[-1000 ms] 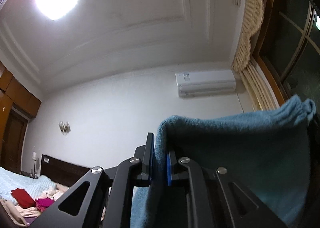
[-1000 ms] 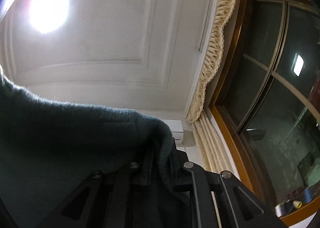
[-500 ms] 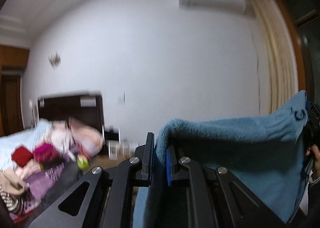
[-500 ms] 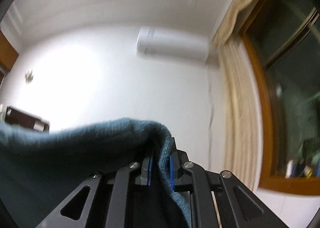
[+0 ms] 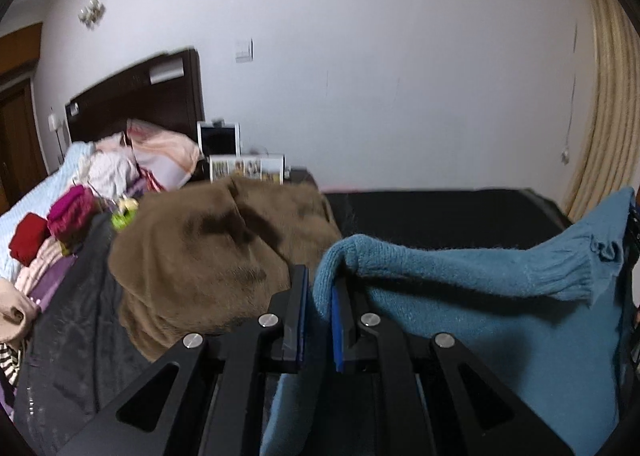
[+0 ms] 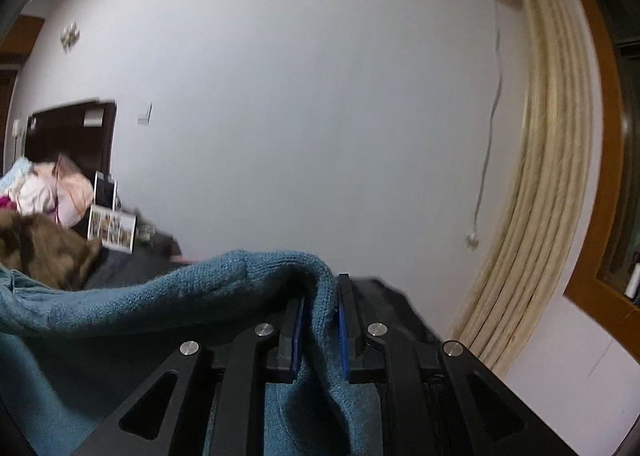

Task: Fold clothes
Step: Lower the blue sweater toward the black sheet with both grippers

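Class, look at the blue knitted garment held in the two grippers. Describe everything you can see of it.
The blue knitted garment is a soft, fuzzy teal knit, apparently a sweater, with a ribbed cuff hanging at its right in the left wrist view. It is stretched between the left gripper and the right gripper, each shut on a bunched edge, and sags between them above a dark surface. Its lower part is hidden.

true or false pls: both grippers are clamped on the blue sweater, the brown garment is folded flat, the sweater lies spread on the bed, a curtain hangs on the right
1. Both grippers clamp the blue sweater: true; the left gripper and right gripper each pinch its knit.
2. The brown garment is folded flat: false; it lies crumpled.
3. The sweater lies spread on the bed: false; it hangs between the grippers.
4. A curtain hangs at the right: true.
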Demonstrator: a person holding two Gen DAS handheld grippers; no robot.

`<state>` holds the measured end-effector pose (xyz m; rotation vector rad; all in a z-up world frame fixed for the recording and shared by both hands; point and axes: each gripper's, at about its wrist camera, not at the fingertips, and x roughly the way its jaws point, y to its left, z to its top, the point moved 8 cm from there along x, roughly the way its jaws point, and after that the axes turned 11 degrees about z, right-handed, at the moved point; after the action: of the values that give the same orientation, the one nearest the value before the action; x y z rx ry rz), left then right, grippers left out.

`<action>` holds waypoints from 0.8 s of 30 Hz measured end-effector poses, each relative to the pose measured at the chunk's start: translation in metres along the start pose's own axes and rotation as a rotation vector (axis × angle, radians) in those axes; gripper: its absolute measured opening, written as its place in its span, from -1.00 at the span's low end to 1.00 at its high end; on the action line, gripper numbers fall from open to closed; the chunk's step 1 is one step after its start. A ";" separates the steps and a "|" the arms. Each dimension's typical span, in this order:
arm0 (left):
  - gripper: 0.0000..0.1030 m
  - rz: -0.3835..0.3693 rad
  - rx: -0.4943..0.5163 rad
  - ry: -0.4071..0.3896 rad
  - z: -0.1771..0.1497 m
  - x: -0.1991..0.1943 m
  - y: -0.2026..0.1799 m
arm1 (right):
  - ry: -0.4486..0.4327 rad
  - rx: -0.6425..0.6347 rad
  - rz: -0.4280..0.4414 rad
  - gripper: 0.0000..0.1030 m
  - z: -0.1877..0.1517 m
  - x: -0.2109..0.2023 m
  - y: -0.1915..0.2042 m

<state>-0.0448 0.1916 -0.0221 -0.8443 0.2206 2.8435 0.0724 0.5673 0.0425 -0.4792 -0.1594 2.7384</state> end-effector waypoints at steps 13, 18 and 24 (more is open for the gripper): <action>-0.63 0.012 0.046 0.218 -0.051 0.103 -0.014 | 0.316 -0.031 0.087 -0.73 -0.064 0.105 0.025; -0.10 0.089 0.096 0.238 -0.062 0.118 -0.012 | 0.400 -0.022 0.089 -0.50 -0.099 0.119 0.025; -0.04 0.067 0.078 0.245 -0.066 0.119 -0.009 | 0.367 -0.006 0.052 0.35 -0.100 0.108 0.017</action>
<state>-0.1068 0.2022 -0.1431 -1.1892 0.3947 2.7650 0.0065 0.5958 -0.0878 -0.9864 -0.0615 2.6435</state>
